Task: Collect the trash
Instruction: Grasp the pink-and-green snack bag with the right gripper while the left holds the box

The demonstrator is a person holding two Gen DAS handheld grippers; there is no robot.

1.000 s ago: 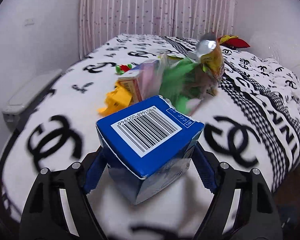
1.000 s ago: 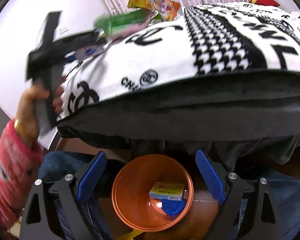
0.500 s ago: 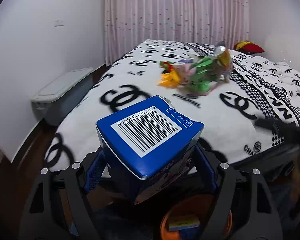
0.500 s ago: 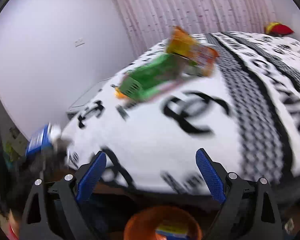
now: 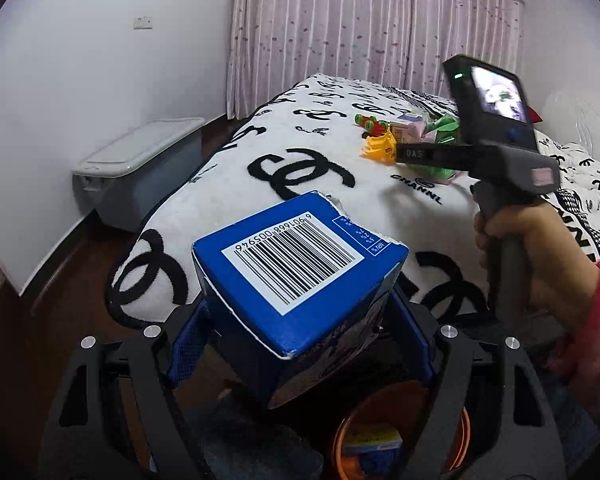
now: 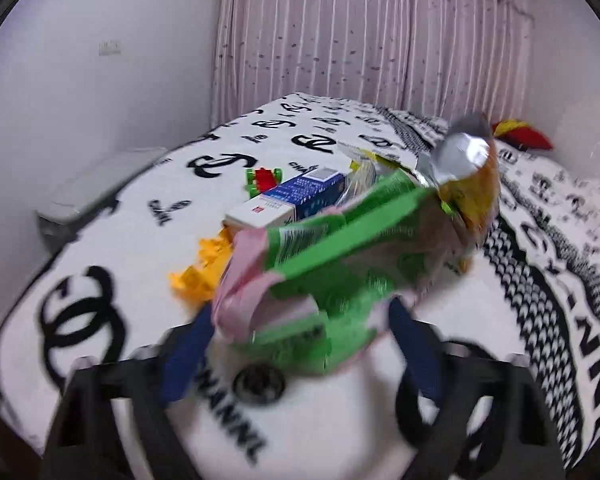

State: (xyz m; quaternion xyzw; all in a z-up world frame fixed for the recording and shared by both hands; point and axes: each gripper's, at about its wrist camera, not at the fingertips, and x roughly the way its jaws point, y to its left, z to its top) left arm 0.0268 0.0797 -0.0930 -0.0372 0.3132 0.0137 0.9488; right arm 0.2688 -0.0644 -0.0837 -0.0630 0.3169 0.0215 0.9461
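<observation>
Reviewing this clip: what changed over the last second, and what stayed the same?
The right claw left the orange bin, swung up over the bed, and its jaws have just been closing around the green wrapper. The left claw pulled back from the bed to above the bin. Unchanged: its grip on the blue carton.

A: What colours are on the box?

B: Royal blue, with a white panel of black barcode lines.

A: And the bedding?

B: The blanket is white with black interlocking-C logos; one band is black-and-white houndstooth.

A: The litter on it?

B: A bright green and pale pink wrapper, an orange-yellow bag with silver lining, a yellow piece, a blue-and-white carton.

A: Anything else?

B: Mauve speckled curtains, a grey bin, an orange bowl.
</observation>
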